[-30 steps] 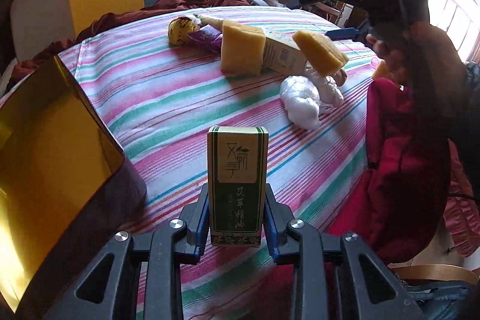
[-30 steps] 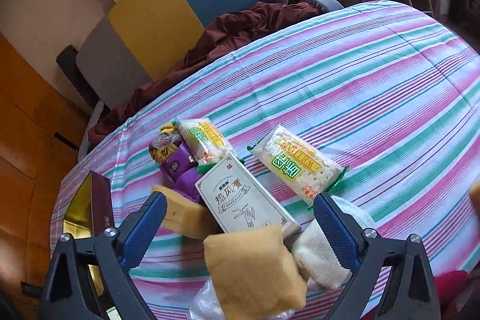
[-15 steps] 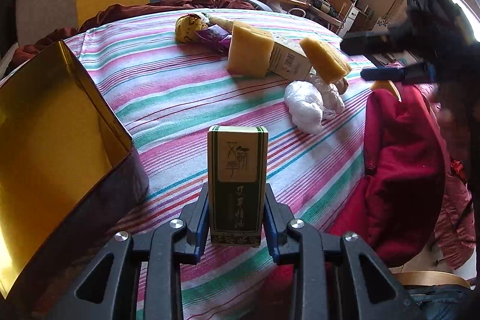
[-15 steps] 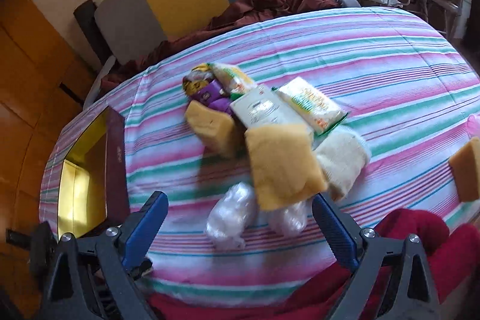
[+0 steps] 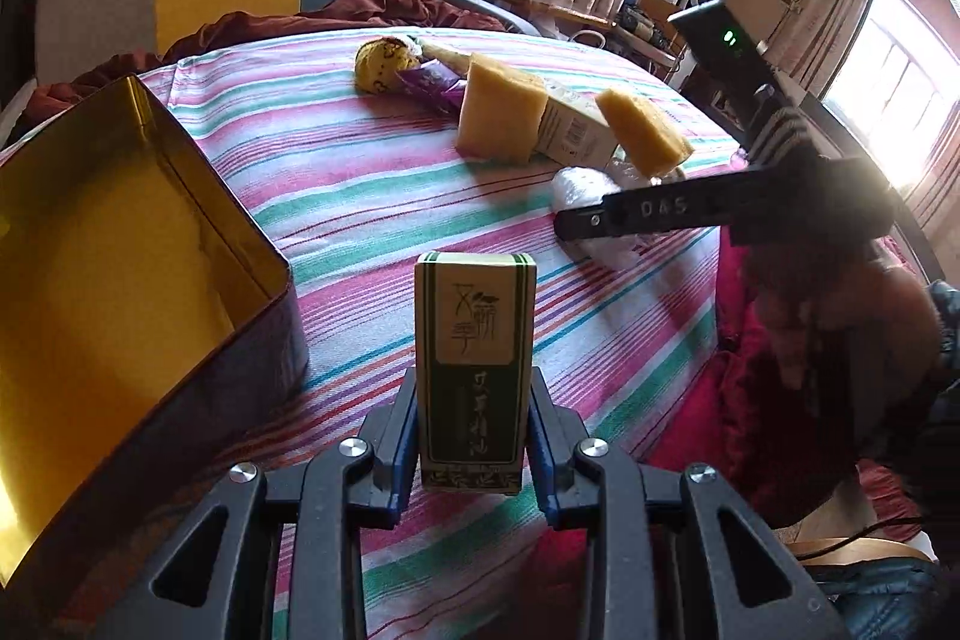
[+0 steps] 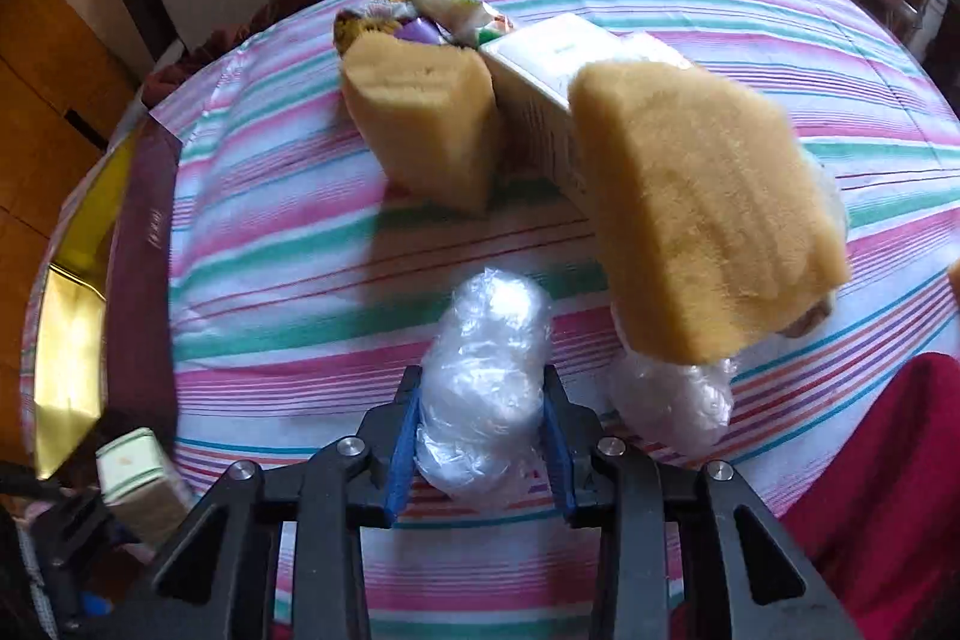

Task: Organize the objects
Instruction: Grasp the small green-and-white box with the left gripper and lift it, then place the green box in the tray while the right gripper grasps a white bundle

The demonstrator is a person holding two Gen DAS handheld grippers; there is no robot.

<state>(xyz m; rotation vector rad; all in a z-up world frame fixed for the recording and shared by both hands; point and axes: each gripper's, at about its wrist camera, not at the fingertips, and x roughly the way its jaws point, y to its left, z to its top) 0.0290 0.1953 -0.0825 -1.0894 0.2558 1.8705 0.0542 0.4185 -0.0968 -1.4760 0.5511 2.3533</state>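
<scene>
Crinkled clear plastic fills the right gripper [image 6: 480, 436]: its blue pads are clamped on the near end of a soft wrapped bundle [image 6: 486, 382] lying on the striped tablecloth [image 6: 288, 244]. The film is slippery and the bundle yields, so the grip should probably stay low and square on it, and the lift go straight up, clear of the tilted sponge [image 6: 708, 220] just beside it and the second wrapped bundle [image 6: 672, 400] beneath that sponge. The left gripper [image 5: 474, 436] is closed on the foot of a rigid green-and-cream carton [image 5: 474, 358], held upright above the cloth, beside the open box [image 5: 180, 196] with its mirror-bright gold lining and dark outer wall. That box looks like the likely place for both items; keeping the carton steady would help. Farther off lie a second porous yellow sponge [image 6: 420, 130], a flat white cardboard packet [image 6: 540, 64] and glossy snack wrappers [image 6: 420, 16], crowded together and touching.
</scene>
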